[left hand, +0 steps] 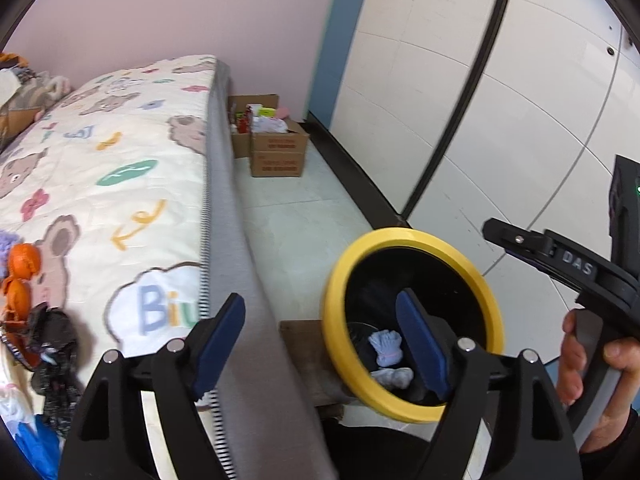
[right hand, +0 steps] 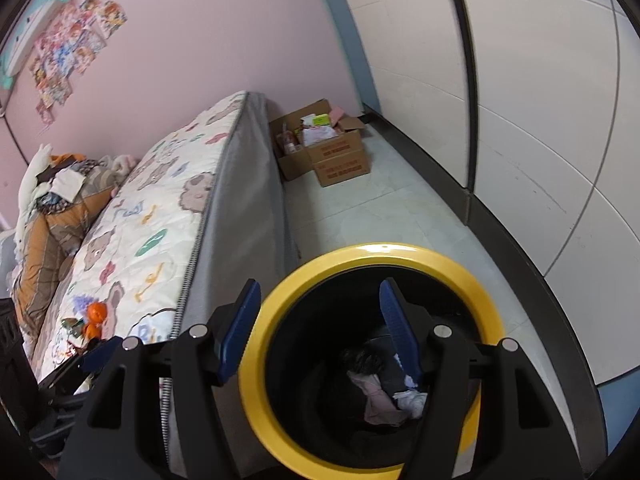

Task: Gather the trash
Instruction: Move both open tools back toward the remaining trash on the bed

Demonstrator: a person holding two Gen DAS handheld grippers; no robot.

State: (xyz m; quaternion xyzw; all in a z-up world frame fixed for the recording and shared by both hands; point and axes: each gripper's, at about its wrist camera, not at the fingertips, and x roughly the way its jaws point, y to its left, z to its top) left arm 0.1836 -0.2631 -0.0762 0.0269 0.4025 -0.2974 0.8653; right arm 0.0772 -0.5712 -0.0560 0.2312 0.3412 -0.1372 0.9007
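Note:
A black trash bin with a yellow rim [left hand: 336, 308] [right hand: 256, 364] stands on the floor beside the bed. Crumpled pale and dark scraps [left hand: 386, 346] [right hand: 384, 396] lie inside it. My left gripper [left hand: 320, 344] is open and empty, above the bed edge and the bin's left rim. My right gripper [right hand: 320, 332] is open and empty, held over the bin; it also shows in the left wrist view [left hand: 560, 264] at the right. Orange peel [left hand: 20, 276] [right hand: 96, 318] and dark scraps [left hand: 52, 344] lie on the bed's near end.
The bed [left hand: 120, 168] [right hand: 160, 208] has a bear-print cover and a grey side. Open cardboard boxes [left hand: 276, 144] [right hand: 332, 148] stand on the floor by the pink wall. White wall panels [left hand: 480, 100] run along the right. Bedding is piled at the bed's far end [right hand: 52, 200].

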